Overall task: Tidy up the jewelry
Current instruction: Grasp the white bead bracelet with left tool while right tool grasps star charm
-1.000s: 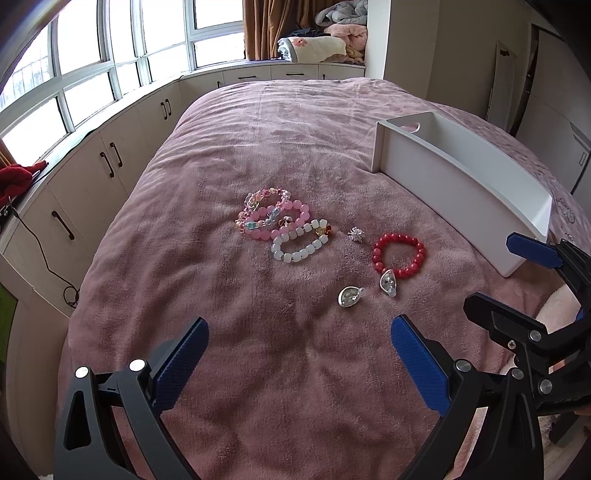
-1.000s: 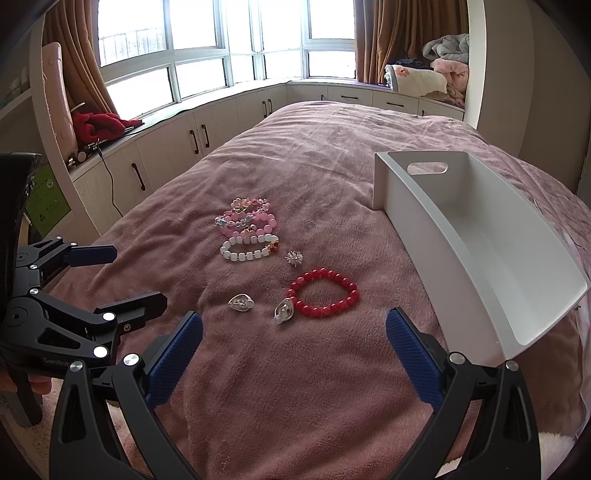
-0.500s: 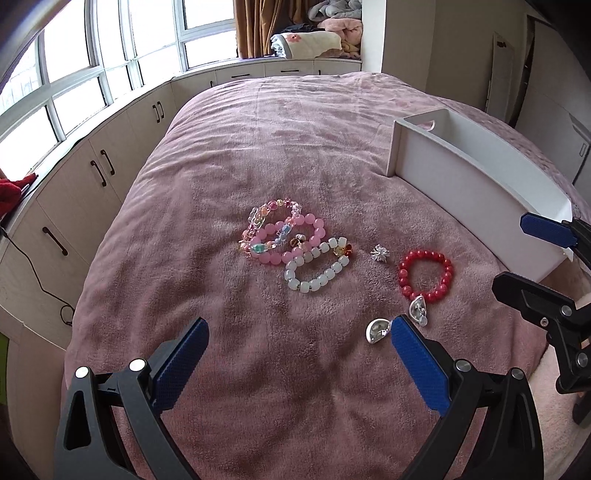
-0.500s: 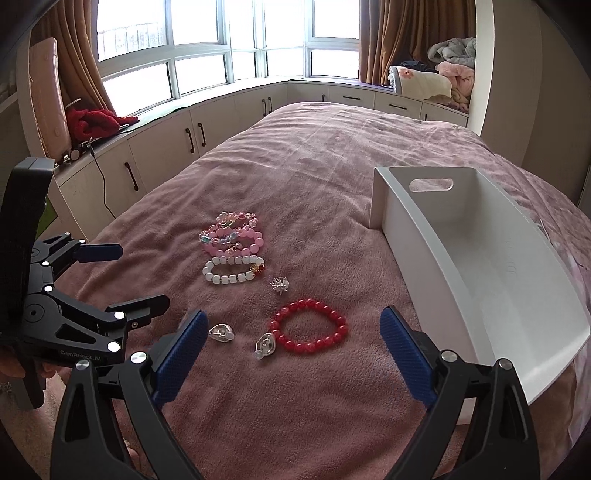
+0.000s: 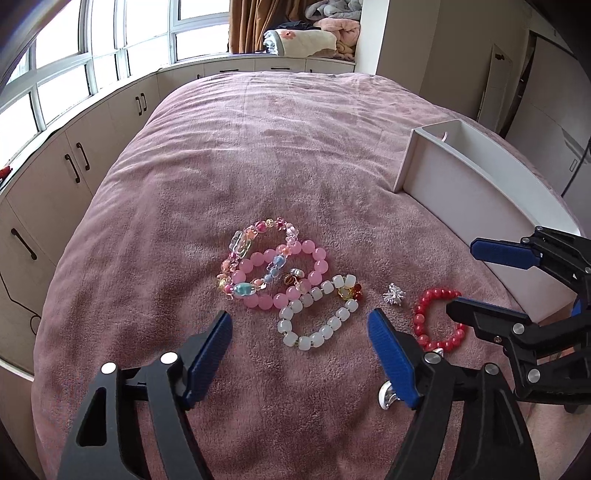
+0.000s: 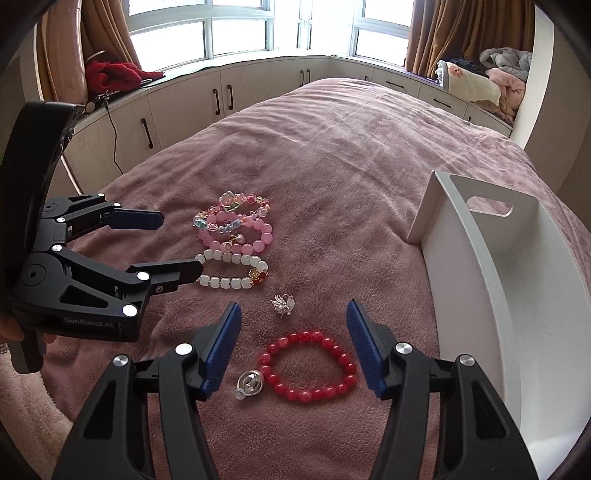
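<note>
We see bright daylight from the windows. Shadows are soft, edges bend and go dark, nothing looks blurry.

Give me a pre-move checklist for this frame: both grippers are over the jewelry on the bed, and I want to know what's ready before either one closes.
1. Right gripper open, holding nothing: ok.
2. Red bracelet lies between the right fingers, lined up for a grasp: ok.
3. Silver charm touches the red bracelet, so it could be dragged along: not ok.
4. Left gripper open, white bracelet ahead between its fingers: ok.
5. White bracelet overlaps the pink bracelet; clean separation: cannot tell.
6. White bin upright, open, nothing visible inside, close beside the right gripper: ok.
</note>
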### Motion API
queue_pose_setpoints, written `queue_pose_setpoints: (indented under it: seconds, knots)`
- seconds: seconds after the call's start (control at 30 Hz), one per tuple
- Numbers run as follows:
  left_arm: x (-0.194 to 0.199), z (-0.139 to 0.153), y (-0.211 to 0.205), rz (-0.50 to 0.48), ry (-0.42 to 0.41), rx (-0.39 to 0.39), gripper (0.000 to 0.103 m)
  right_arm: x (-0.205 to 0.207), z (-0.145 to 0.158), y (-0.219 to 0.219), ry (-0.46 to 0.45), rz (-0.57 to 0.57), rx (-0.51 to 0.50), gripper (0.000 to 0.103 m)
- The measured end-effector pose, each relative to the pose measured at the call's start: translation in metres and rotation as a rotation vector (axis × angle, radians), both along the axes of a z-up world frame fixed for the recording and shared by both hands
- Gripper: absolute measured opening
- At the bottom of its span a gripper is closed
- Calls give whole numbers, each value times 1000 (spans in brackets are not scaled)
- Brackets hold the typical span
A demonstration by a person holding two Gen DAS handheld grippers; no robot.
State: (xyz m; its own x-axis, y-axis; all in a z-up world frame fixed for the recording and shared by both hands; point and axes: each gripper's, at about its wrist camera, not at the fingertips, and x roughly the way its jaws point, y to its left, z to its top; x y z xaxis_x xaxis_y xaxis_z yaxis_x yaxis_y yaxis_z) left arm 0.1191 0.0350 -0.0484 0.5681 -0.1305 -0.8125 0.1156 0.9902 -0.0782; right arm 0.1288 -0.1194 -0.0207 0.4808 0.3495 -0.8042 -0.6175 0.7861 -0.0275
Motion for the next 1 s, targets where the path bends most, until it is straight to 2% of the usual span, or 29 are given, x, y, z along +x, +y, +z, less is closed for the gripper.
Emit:
queue_pose_setpoints:
  seconds: [0.17,0.27,0.3,0.43,0.57,0.6,0.67,0.87,1.0]
  knots:
    - [8,-21,3,-3,48,-8,60,18,-27,13,44,38,-34,46]
    - [12,-27,6,3,56,-16,57,26,-38,18,57,41,-49,46]
    - [13,-28,7,3,55,-23,55,28,-40,19,65,43,-48,43]
    - [17,-37,13,17,63,-52,30,35,-52,22,104,41,-56,31]
    - [18,-42,16,28,66,-83,28,36,-56,22,106,43,-51,29]
    - [17,-42,15,22,63,-84,27,36,-56,21,108,44,-46,25]
    - [16,-42,12,7,63,-90,19,37,-56,19,122,42,-30,19]
    - [11,-38,9,-9,62,-125,16,37,-49,12,136,22,18,18]
    - [1,-23,9,-19,12,-153,16,33,-29,0,110,-12,88,18]
